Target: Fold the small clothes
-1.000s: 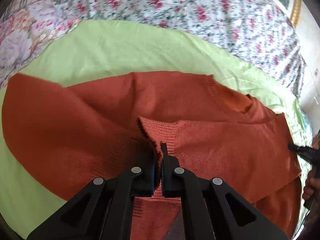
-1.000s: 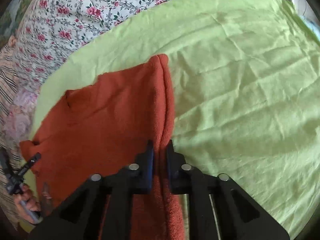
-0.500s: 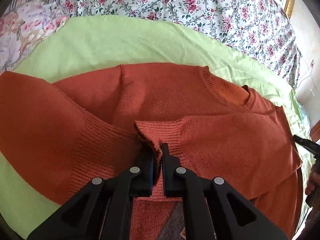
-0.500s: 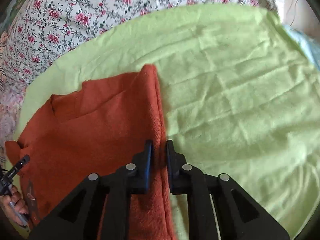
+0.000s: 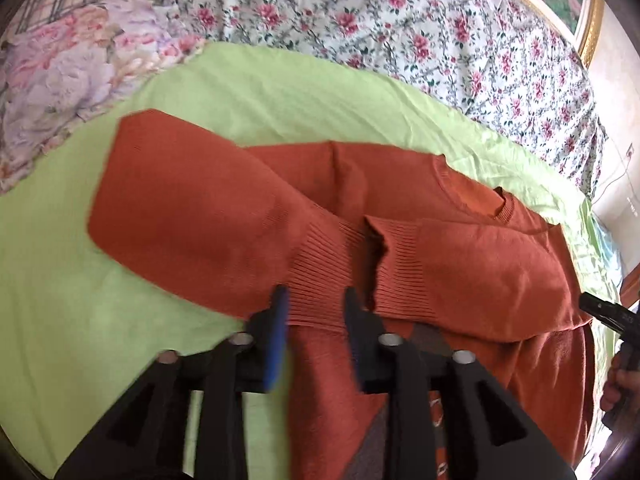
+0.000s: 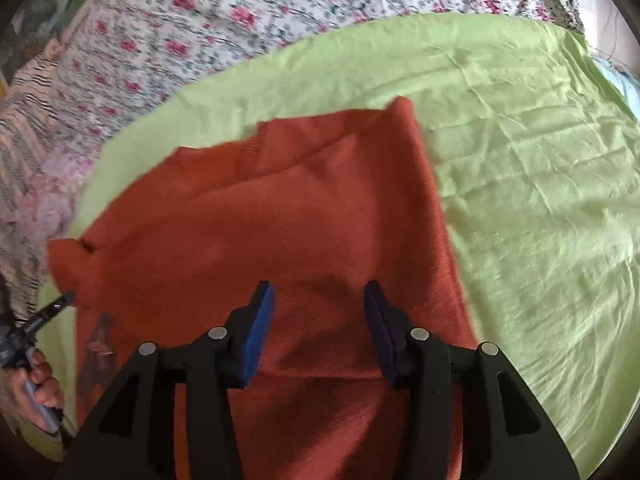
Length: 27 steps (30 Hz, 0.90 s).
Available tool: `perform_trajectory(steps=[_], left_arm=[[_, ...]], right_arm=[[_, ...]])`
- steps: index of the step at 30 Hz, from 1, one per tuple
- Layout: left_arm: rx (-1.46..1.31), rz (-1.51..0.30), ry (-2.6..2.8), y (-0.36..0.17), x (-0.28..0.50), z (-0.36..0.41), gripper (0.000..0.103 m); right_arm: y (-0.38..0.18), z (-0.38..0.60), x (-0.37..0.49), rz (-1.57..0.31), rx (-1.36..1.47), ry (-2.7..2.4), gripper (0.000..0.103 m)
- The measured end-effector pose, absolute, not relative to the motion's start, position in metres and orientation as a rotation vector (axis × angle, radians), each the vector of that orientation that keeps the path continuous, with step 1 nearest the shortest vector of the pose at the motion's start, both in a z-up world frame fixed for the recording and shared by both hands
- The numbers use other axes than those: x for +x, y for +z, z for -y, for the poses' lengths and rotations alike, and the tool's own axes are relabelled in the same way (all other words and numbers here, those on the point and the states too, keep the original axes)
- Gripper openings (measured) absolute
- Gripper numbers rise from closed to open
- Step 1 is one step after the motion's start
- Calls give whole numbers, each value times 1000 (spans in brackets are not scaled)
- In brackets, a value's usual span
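A rust-orange knit sweater lies on a lime-green sheet. Both sleeves are folded in over its chest, and their ribbed cuffs meet in the middle. My left gripper hovers just before those cuffs, its jaws opening, with nothing pressed between the pads. In the right wrist view the sweater shows its folded right side. My right gripper hangs above that side, its jaws opening too and gripping nothing. The other gripper shows at each view's edge as a tip and a tip.
A floral bedspread lies under the green sheet and beyond it. A pillow with large pale flowers sits at the far left. A gilt picture frame stands at the back right. Bare green sheet spreads right of the sweater.
Both grippers, shut on sweater cloth a second ago, have opened and let go. Both have drawn back from the sweater. The sleeves now lie flat across the chest.
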<state>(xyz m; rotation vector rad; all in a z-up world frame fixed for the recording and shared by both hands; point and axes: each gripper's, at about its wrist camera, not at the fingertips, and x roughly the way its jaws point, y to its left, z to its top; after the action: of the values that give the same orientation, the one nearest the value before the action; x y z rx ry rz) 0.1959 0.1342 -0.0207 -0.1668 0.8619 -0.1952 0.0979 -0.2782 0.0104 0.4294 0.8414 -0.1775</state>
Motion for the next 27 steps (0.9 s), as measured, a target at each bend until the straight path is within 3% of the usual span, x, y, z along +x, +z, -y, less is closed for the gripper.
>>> perform_trajectory(steps=[4,10,12,13,15,17,20,27], left_arm=[[-64,-865,-242,-21,197,-120,73],[170,-858,-253,-37,202,-79,77],[188,-888,-247,-47,211,-79,67],[190,-897,-242,-50,212,-82,55],[168,-907,-254,-53,217,-90,48],[125,-902,-245,-50,221,-102,16],[9,-889,-257,-43,226,-129,8],[-130,-787,-277,0,214,-142,7]], right_arm=[[18,251,84,-826,434,-108,53],[15,223,88,-850,469,-33,53],[12,218,89,-866,473,-18,53],[11,217,91,-872,480,-12,53],[9,215,92,-882,494,-5,53],[8,214,92,-886,496,-7,53],[7,212,92,-888,494,-7,53],[7,201,94,-885,493,28,53]])
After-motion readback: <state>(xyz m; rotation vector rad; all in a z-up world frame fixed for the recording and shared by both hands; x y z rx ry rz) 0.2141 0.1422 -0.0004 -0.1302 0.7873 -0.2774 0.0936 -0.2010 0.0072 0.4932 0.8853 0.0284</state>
